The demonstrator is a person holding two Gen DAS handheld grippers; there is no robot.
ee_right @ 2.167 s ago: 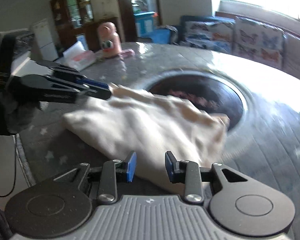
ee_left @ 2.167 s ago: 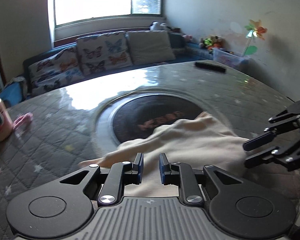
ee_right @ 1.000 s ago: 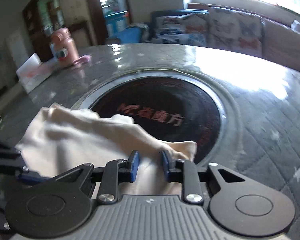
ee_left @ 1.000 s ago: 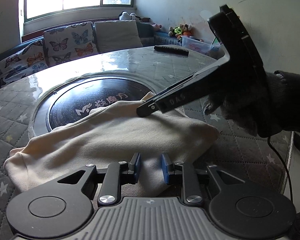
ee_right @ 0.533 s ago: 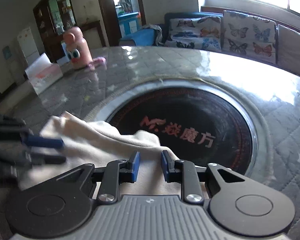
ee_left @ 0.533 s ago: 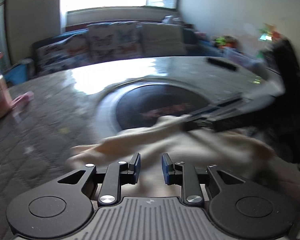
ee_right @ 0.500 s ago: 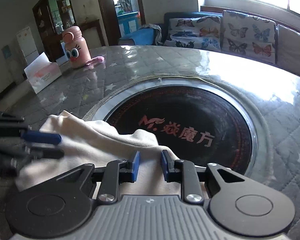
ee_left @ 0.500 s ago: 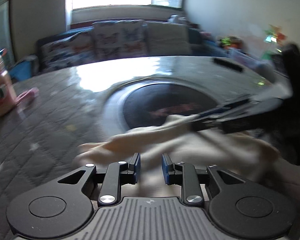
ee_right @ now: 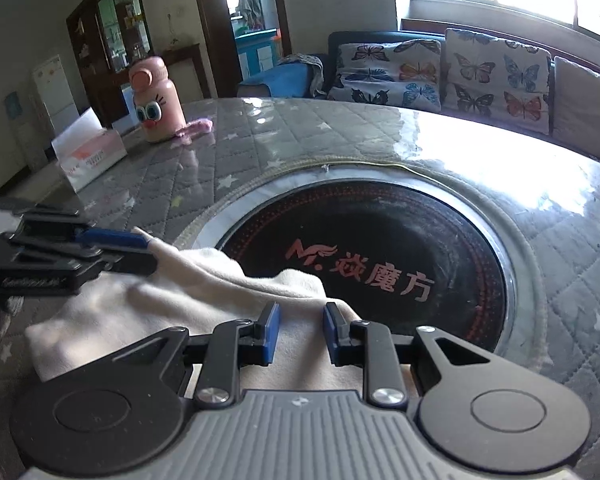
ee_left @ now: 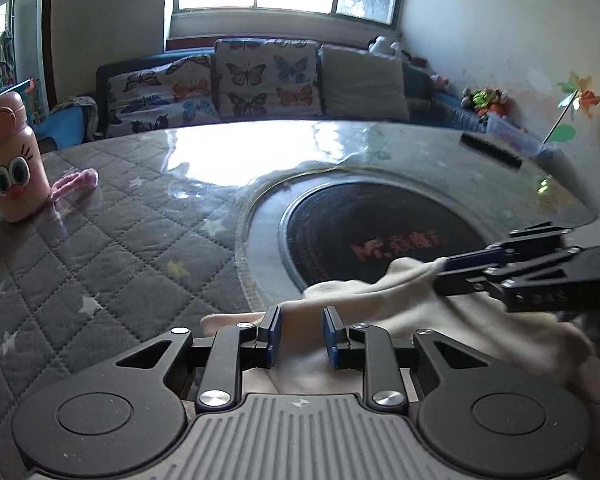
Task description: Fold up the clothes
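Observation:
A cream garment (ee_left: 440,320) lies bunched on the near edge of the round table, partly over the black centre disc (ee_left: 380,228). My left gripper (ee_left: 299,334) has its jaws a narrow gap apart with a fold of the garment between them. My right gripper (ee_right: 298,334) stands the same way on the garment's (ee_right: 172,300) other end. Each gripper also shows in the other's view, my right one (ee_left: 444,270) at the cloth's far corner, my left one (ee_right: 150,254) likewise. The cloth is raised slightly between them.
A pink cartoon bottle (ee_left: 10,160) and a pink strap (ee_left: 76,182) stand at the table's left. A tissue box (ee_right: 90,154) sits near them. A black remote (ee_left: 490,150) lies at the far right. A sofa with butterfly cushions (ee_left: 260,80) is behind the table (ee_left: 120,240).
Both grippers closed onto opposite ends of the garment about a second ago. Since then they have lifted and shifted it slightly toward the near edge. My left view has swung left.

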